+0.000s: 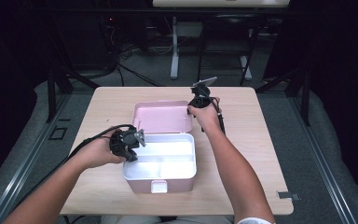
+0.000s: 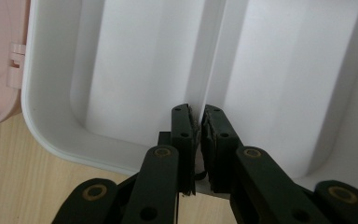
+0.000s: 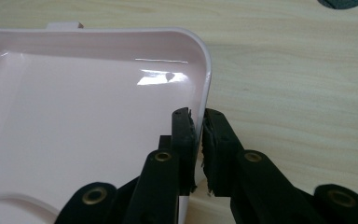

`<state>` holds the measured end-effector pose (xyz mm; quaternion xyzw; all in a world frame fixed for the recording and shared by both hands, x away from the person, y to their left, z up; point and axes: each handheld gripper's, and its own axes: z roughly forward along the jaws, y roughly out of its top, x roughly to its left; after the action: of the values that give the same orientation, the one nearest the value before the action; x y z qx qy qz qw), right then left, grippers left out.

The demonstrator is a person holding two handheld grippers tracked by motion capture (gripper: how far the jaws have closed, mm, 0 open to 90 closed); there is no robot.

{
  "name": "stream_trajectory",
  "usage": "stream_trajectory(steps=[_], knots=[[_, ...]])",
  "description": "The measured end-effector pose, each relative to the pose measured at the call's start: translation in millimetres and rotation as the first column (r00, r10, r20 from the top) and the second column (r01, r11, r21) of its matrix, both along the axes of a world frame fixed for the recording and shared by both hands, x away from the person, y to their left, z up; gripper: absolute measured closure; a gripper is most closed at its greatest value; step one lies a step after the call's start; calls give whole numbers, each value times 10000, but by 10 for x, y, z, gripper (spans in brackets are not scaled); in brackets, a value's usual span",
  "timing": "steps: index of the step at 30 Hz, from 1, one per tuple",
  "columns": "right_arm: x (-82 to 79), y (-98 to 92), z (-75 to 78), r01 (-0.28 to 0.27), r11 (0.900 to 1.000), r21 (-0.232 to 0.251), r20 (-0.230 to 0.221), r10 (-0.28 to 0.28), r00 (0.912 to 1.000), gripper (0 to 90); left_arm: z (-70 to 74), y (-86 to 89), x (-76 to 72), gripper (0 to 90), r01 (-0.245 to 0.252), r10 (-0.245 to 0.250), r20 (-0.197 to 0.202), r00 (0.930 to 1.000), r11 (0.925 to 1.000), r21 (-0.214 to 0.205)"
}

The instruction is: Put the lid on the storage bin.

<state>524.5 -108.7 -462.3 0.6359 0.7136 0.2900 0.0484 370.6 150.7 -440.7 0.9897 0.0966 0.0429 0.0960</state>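
Note:
A pink lunch box (image 1: 161, 183) with a white divided inside (image 2: 144, 70) stands open on the wooden table. Its pink lid (image 1: 161, 116) lies flat behind it, hinged at the back. My left gripper (image 1: 139, 141) is at the box's left wall. In the left gripper view, the left gripper (image 2: 199, 116) has its jaws closed on the white wall where a divider ridge meets it. My right gripper (image 1: 190, 110) is at the lid's right edge. In the right gripper view, the right gripper (image 3: 199, 119) pinches the lid's (image 3: 88, 130) raised rim near its corner.
The table (image 1: 261, 154) has bare wood to the right and left of the box. A small metal piece (image 1: 289, 195) sits at its front right corner. Desk legs (image 1: 174, 51) and cables stand on the floor beyond the far edge.

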Motion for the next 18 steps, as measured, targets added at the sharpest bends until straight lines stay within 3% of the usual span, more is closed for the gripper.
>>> stream_trajectory(steps=[6, 18], knots=[[-29, -11, 70, 131, 9996, 256, 352, -140, 9993, 855, 1, 13, 3, 836, 18, -18, -16, 10000, 10000, -66], [-105, -20, 128, 242, 9997, -32, 671, -240, 9975, 859, -5, 28, -25, 831, 79, -74, 220, 9997, 9997, -227]])
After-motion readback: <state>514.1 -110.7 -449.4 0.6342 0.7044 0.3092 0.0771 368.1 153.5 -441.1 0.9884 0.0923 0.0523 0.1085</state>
